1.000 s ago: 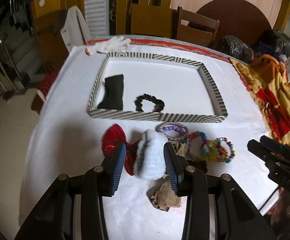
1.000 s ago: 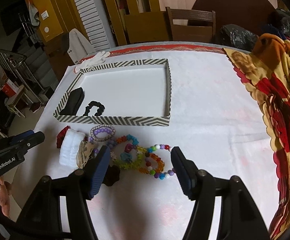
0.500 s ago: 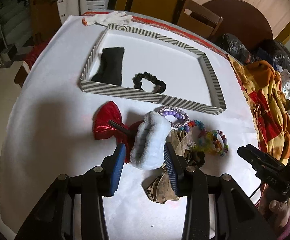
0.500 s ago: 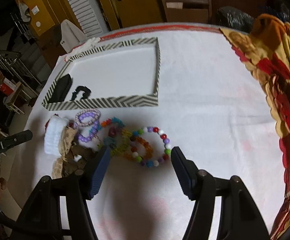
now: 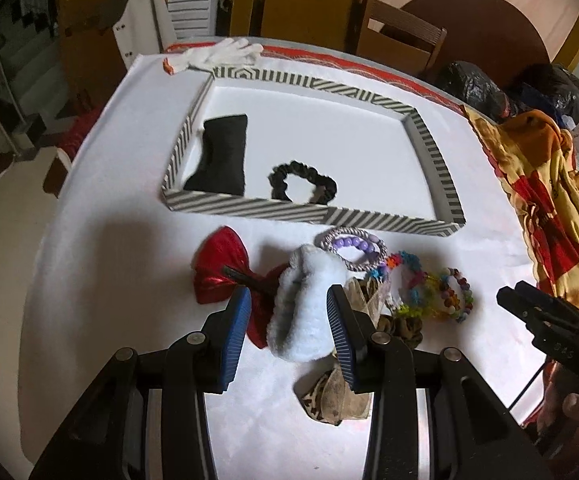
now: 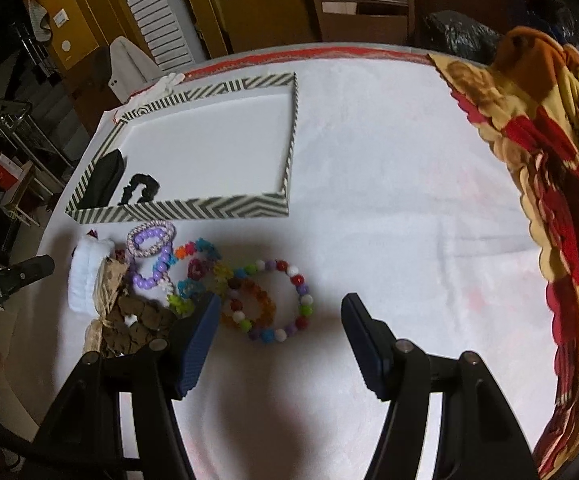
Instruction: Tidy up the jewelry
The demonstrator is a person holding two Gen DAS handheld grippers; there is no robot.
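On a round table covered with a white cloth (image 6: 389, 208), a shallow tray with a grey-and-white zigzag rim (image 5: 249, 209) sits toward the far left. Inside it, at the left end, lies a black fabric pouch (image 5: 222, 158), and just right of that a black scrunchie (image 5: 303, 182); the rest of the tray floor is bare.

Nearer the camera, a cluster of accessories lies on the cloth in front of the tray. From left to right: a shiny red bow (image 5: 219, 276), a fluffy white cuff (image 5: 307, 308), a tan leopard-print scrunchie (image 6: 137, 322), a purple beaded bracelet (image 5: 353, 246), a band of bright plastic flowers (image 6: 197, 272), and a bracelet of multicoloured round beads (image 6: 277, 300).

The left gripper (image 5: 288, 322) has its blue-padded jaws set on either side of the white cuff, the right pad touching the fluff and the left one a little clear of it, so it does not appear to be squeezing yet. The right gripper (image 6: 277, 338) hangs with its jaws spread wide just in front of the round-bead bracelet, gripping nothing.

Along the table's right edge drapes a red, orange and yellow patterned blanket (image 6: 549, 160). A white work glove (image 5: 217, 53) lies beyond the tray's far left corner.
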